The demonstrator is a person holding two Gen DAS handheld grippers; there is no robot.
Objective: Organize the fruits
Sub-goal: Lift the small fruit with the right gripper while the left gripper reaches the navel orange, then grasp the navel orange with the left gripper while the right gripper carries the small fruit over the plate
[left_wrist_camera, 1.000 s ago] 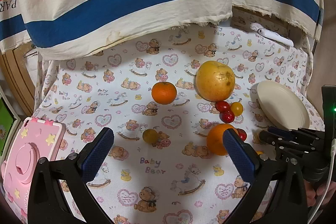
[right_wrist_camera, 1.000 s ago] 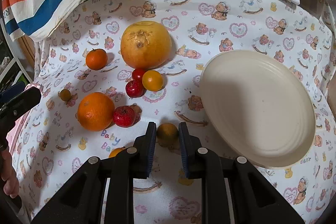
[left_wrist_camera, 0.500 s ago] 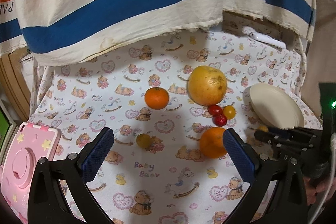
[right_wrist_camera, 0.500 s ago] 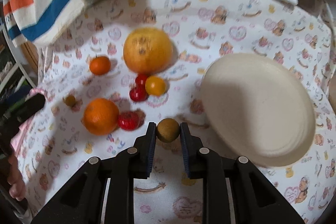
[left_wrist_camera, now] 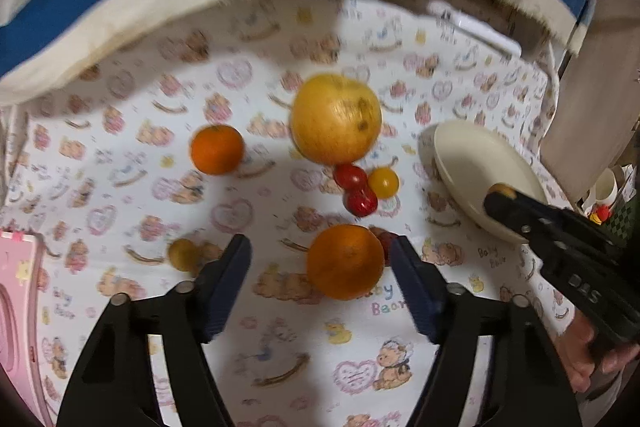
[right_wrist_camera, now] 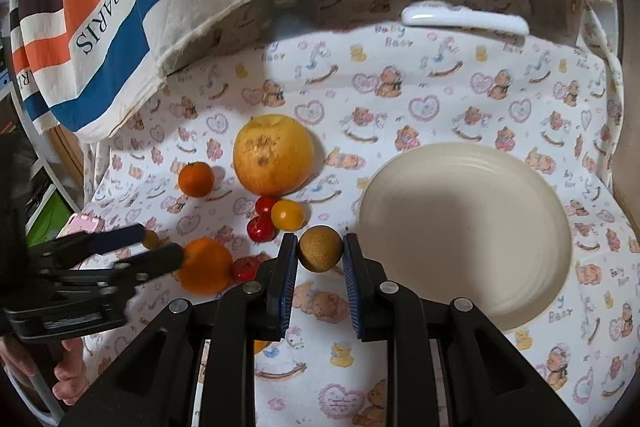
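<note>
Since 1 s ago the right gripper [right_wrist_camera: 320, 254] has lifted the small brownish-yellow fruit [right_wrist_camera: 320, 248] off the cloth & carried it twd the cream plate [right_wrist_camera: 520, 311]; left gripper [left_wrist_camera: 321, 275] has come down w/ the big orange [left_wrist_camera: 345, 262] btwn its fingers. R fingers clamped on the fruit: round, dull, speckled skin, held just beside the plate's left rim. L jaws wide apart, not touching the orange. Grapefruit [right_wrist_camera: 273, 160], yellow w/ brown scabs, sits behind two red tomatoes [right_wrist_camera: 262, 217] & a yellow one [right_wrist_camera: 287, 215] on the bear-print cloth [right_wrist_camera: 400, 99]
</note>
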